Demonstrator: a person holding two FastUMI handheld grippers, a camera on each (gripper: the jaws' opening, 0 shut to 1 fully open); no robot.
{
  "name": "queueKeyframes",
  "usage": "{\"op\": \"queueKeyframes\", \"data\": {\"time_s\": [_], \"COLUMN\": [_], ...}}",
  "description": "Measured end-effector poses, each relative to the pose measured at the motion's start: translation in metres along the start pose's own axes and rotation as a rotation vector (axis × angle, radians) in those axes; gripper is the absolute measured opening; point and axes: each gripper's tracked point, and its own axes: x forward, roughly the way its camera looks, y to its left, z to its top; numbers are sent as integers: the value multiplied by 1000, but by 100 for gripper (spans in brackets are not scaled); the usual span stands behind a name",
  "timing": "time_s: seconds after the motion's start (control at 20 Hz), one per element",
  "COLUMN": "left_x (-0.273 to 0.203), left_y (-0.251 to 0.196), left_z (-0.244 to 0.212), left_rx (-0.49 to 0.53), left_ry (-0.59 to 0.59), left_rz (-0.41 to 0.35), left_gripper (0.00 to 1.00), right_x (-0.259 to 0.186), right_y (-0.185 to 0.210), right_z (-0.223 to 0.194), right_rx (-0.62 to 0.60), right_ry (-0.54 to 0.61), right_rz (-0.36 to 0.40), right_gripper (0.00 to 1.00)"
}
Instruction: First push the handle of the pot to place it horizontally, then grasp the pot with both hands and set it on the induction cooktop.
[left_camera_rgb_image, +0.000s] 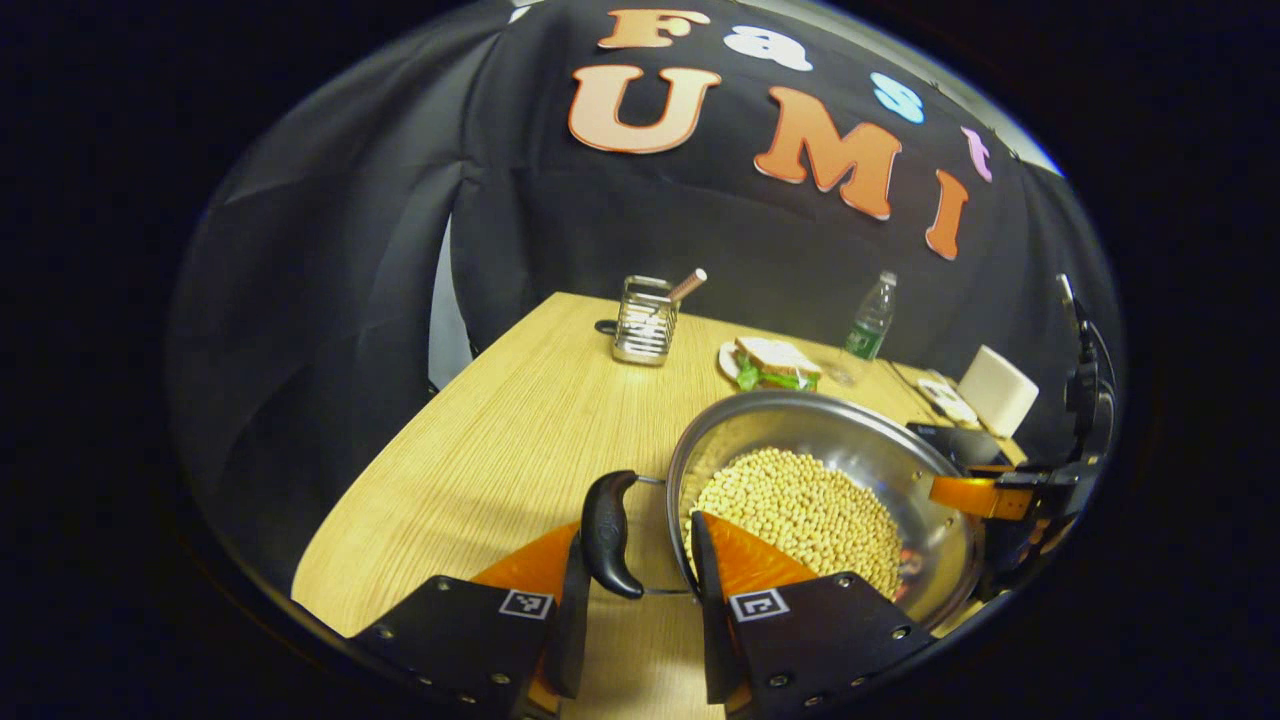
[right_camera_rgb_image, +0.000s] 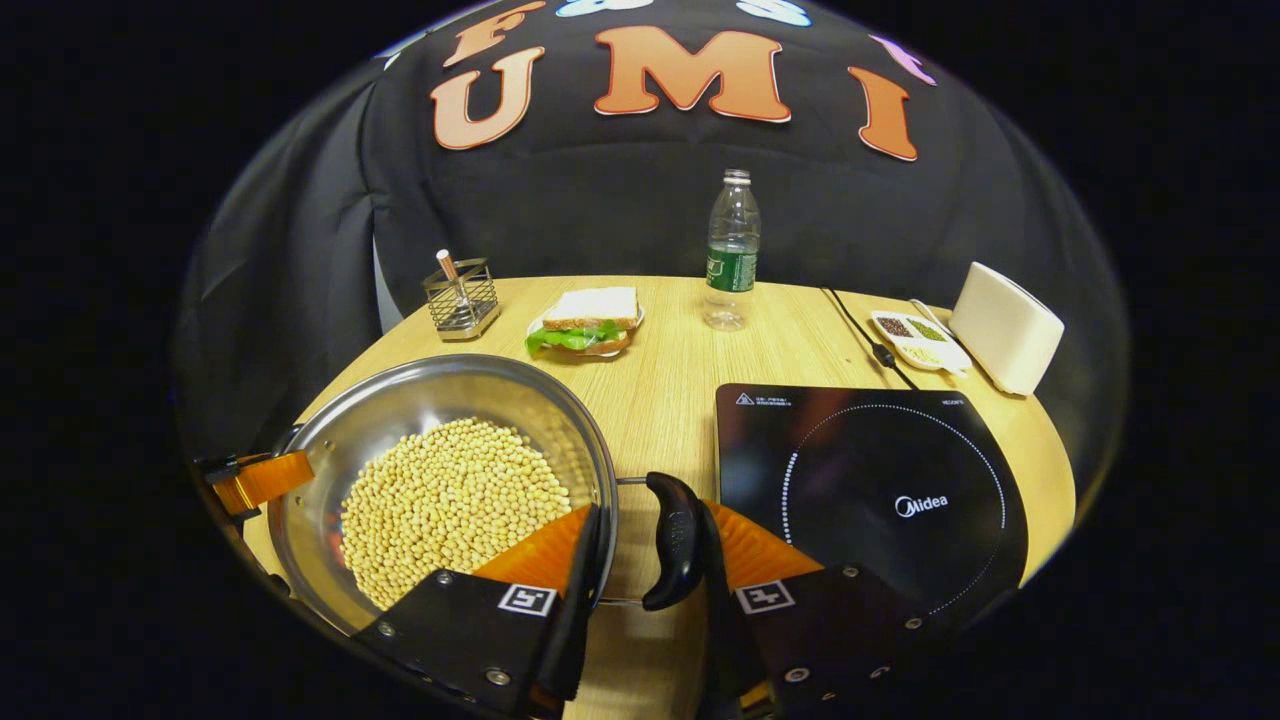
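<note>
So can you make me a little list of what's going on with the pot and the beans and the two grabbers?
pot: steel pot on the wooden table, left of the induction cooktop, not on it
contents: soybeans
left gripper: fingers straddle the left pot handle, a gap still shows
right gripper: fingers straddle the right pot handle and rim
behind: sandwich, water bottle, utensil rack
</note>
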Motion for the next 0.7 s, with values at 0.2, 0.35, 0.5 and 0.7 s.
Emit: {"op": "queueKeyframes", "data": {"time_s": [0.2,0.35,0.5,0.7], "left_x": [-24,-41,-54,-65], "left_y": [-10,-23,-40,-67], "left_z": [12,28,39,48], "left_rx": [-18,-13,6,12], "left_ry": [-35,-70,-86,-102], "left_rz": [8,8,2,-17], "left_gripper": [49,49,48,49], "right_x": [-23,-43,-60,-77], "right_y": [-8,-18,-34,-62], "right_z": [16,29,35,41], "right_rx": [16,28,42,56], "right_ry": [-47,-82,-98,-115], "right_rz": [14,19,17,4], "right_gripper": [51,51,50,51]}}
